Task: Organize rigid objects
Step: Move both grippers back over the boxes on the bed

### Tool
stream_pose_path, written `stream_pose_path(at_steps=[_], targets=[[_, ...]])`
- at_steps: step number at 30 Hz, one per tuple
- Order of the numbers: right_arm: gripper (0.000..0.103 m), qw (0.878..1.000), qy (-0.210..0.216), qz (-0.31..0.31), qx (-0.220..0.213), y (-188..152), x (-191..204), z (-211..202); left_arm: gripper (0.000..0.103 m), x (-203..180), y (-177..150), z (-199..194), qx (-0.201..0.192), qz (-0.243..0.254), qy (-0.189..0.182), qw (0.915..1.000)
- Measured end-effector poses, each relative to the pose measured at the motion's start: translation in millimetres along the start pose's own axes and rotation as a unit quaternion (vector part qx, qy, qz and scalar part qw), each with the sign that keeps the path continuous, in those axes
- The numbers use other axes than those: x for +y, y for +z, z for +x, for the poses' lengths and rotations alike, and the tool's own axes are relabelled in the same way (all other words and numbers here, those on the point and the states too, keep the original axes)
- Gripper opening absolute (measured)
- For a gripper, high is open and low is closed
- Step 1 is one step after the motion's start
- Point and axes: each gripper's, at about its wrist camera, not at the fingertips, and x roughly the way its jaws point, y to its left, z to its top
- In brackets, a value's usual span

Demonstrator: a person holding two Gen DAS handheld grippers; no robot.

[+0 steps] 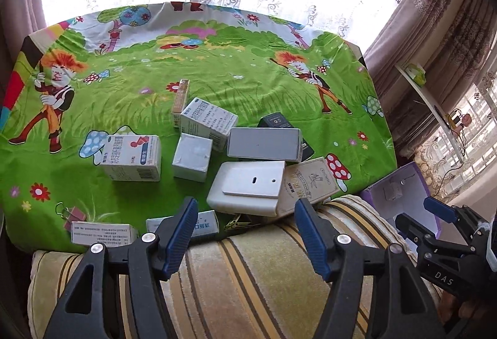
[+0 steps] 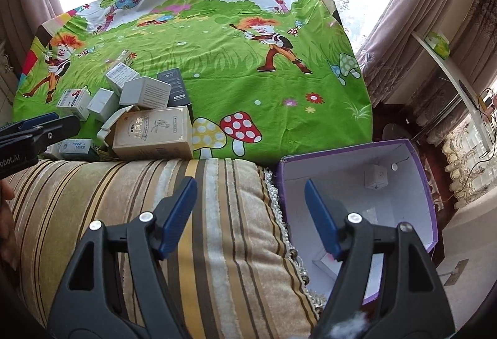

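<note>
A cluster of small rigid boxes lies on the near half of a table covered by a green cartoon-print cloth [image 1: 217, 65]: a white carton with red and blue print [image 1: 132, 157] at the left, a plain white cube-shaped box [image 1: 192, 160] just beside it, a white carton with fine printed text [image 1: 208, 121] tilted behind, a narrow tall orange-and-white box [image 1: 181, 101] upright at the back, a grey flat box [image 1: 264, 143] resting over a dark box [image 1: 276, 121], a white rounded device [image 1: 245, 188] in front, and a beige carton with calligraphy [image 1: 307, 183] touching the device's right side. Two more small printed boxes [image 1: 102, 233] lie at the table's near edge, one partly hidden behind the left gripper's finger, beside a pink binder clip [image 1: 73, 214]. To the right of a striped cushion [image 2: 155, 214], below the table's edge, stands a purple box with a white interior [image 2: 413, 183], holding a small white cube [image 2: 376, 177] against its far wall. The left gripper [image 1: 245, 233] hangs above the cushion with its jaws apart and nothing between them; the right gripper [image 2: 250, 214] likewise stands parted and empty, straddling the cushion's edge and the purple box's rim.
</note>
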Motion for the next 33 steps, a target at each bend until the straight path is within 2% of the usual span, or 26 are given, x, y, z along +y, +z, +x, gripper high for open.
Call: stream_pose_path(at_steps=[9, 15, 18, 26, 33], targets=[[0.081, 0.999, 0.035, -0.019, 0.017, 8, 27, 16, 0.07, 73, -14, -15, -0.003, -0.068, 0.035, 0.997], [0.083, 0.998, 0.046, -0.032, 0.031, 10, 39, 27, 0.081, 108, -26, -21, 0.009, -0.089, 0.05, 0.9948], [0.084, 0.997, 0.051, -0.033, 0.036, 12, 43, 33, 0.085, 118, -31, -21, 0.023, -0.083, 0.062, 0.9944], [0.085, 0.996, 0.069, -0.035, 0.049, 14, 53, 47, 0.087, 131, -33, -1, 0.074, -0.075, 0.082, 0.991], [0.086, 0.995, 0.081, -0.014, 0.062, 15, 48, 59, 0.098, 125, -23, 17, 0.1, -0.055, 0.103, 0.9881]])
